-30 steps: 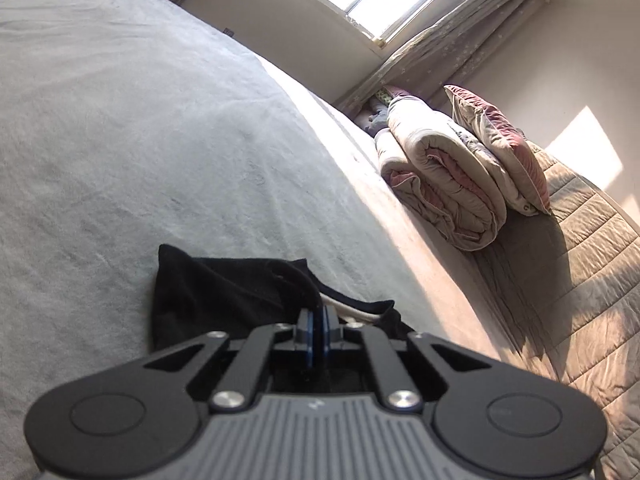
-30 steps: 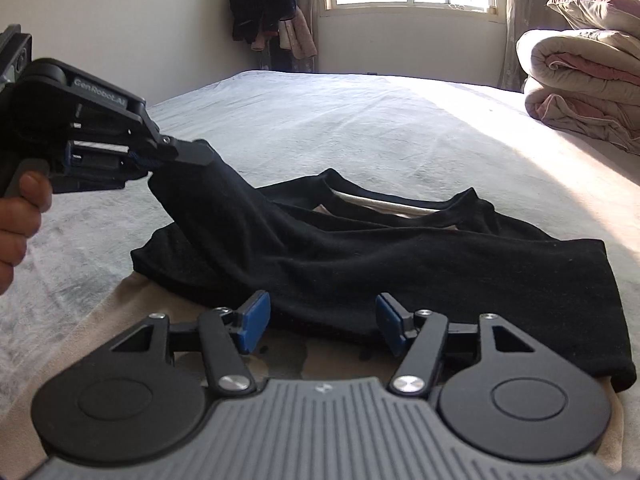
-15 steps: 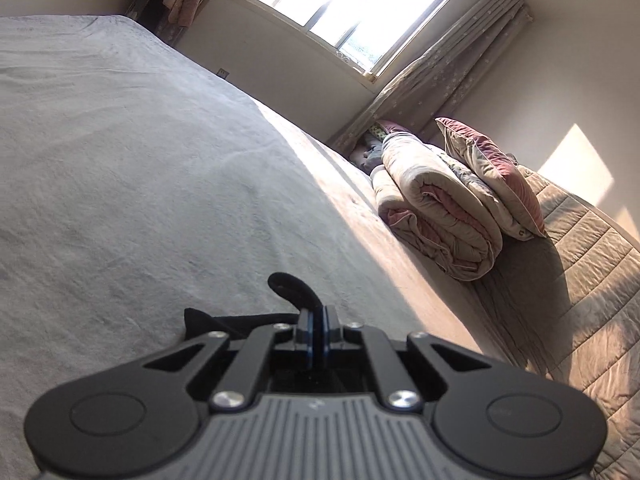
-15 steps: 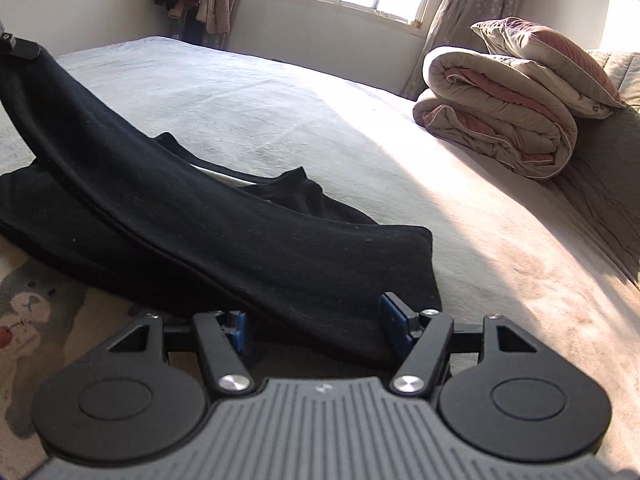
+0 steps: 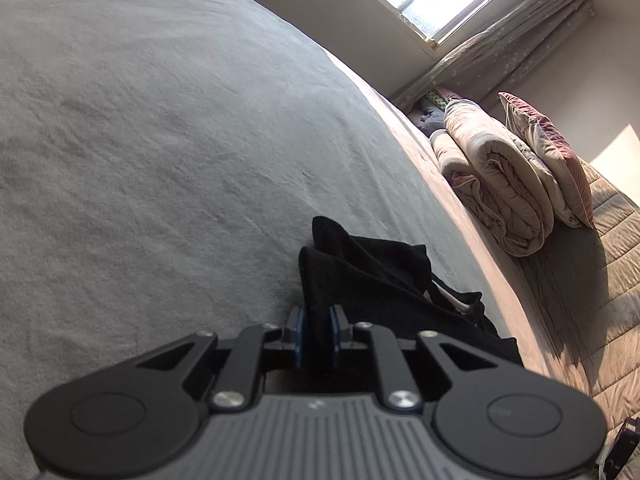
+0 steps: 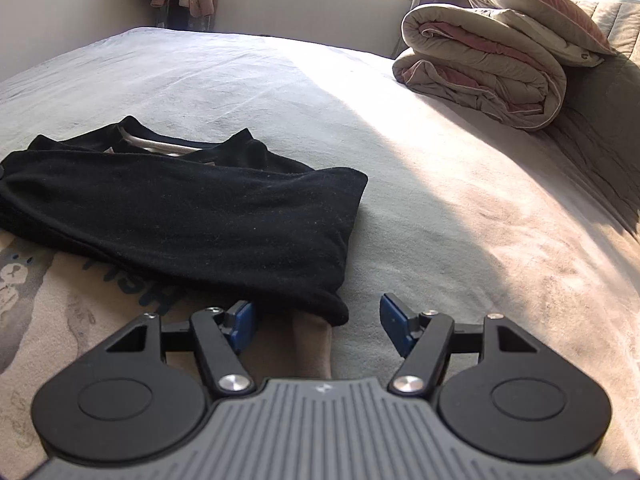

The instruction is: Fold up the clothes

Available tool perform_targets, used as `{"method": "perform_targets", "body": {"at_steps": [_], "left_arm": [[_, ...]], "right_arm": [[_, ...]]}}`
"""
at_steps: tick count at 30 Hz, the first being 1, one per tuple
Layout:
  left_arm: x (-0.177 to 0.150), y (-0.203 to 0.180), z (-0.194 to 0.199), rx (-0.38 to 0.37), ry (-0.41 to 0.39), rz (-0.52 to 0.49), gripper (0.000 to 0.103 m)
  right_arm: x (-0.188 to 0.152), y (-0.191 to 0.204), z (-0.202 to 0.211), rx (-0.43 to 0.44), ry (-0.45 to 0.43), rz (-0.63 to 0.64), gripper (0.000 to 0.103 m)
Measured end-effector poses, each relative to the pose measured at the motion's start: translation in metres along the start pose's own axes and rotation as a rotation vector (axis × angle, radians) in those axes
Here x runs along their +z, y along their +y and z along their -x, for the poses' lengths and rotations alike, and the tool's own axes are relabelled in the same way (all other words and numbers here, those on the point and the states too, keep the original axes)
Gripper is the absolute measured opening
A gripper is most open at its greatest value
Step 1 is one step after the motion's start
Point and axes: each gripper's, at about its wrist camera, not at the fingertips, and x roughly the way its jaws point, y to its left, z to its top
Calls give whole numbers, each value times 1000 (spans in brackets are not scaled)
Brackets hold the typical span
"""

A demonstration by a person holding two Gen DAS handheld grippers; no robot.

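Left gripper [image 5: 317,334] has its blue pads pinched nearly closed on a fold of the black garment [image 5: 376,276], which trails off toward 1 o'clock on the grey bedspread [image 5: 160,140]. Right gripper [image 6: 318,330] is spread wide, holding nothing; garment [image 6: 192,216] lies at its 11 o'clock, hem just between the pads. Rolled duvet [image 6: 488,68] sits at 1 o'clock.

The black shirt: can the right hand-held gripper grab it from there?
Probably yes. The right hand-held gripper is open, and the hem of the black shirt lies right at its fingers with nothing in between. The left hand-held gripper already pinches another part.
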Motion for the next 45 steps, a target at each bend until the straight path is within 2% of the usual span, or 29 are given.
{"method": "perform_targets", "body": {"at_steps": [4, 7, 11, 15, 19, 21, 22, 23, 25, 26, 30, 32, 34, 35, 36, 38, 41, 45], "left_arm": [[4, 1, -3, -13, -4, 13, 20], [7, 2, -7, -7, -16, 43, 20], [8, 0, -12, 1, -49, 91, 20], [9, -9, -14, -3, -57, 64, 9], [13, -18, -15, -10, -66, 32, 5], [13, -22, -15, -17, -81, 16, 5], [13, -23, -14, -29, -89, 13, 4], [13, -24, -14, -42, -97, 12, 4], [12, -25, -13, -50, -119, 11, 4], [12, -25, -14, -38, -120, 12, 4], [10, -21, -28, 87, -84, -32, 5], [9, -21, -30, 129, -75, -74, 10], [9, -22, -24, 142, -76, -86, 12], [10, -24, -20, 150, -82, -87, 14], [10, -26, -14, 154, -96, -90, 14], [10, -29, -3, 133, -111, -97, 17], [4, -35, 4, 104, -70, -116, 20], [-12, -40, 5, 119, -12, -134, 22]], "right_arm": [[-3, -24, 18, 152, 3, -126, 68], [3, -39, 21, 214, -29, -262, 69], [23, -46, 0, 231, -56, -387, 69], [44, -50, -33, 221, -70, -472, 68], [50, -54, -59, 207, -56, -528, 56], [51, -55, -69, 195, -45, -539, 33], [50, -56, -71, 188, -51, -540, 14], [48, -59, -71, 188, -67, -549, 10], [44, -65, -71, 189, -95, -567, 9], [42, -67, -71, 187, -97, -572, 9], [38, -69, -76, 166, -91, -577, 9], [38, -70, -77, 158, -90, -584, 8], [40, -69, -74, 133, -81, -560, 10], [42, -67, -70, 118, -78, -543, 24], [44, -66, -65, 106, -76, -526, 28], [45, -63, -54, 112, -75, -496, 49], [38, -54, -36, 146, -64, -442, 53], [24, -41, -15, 172, -41, -397, 54]]}}
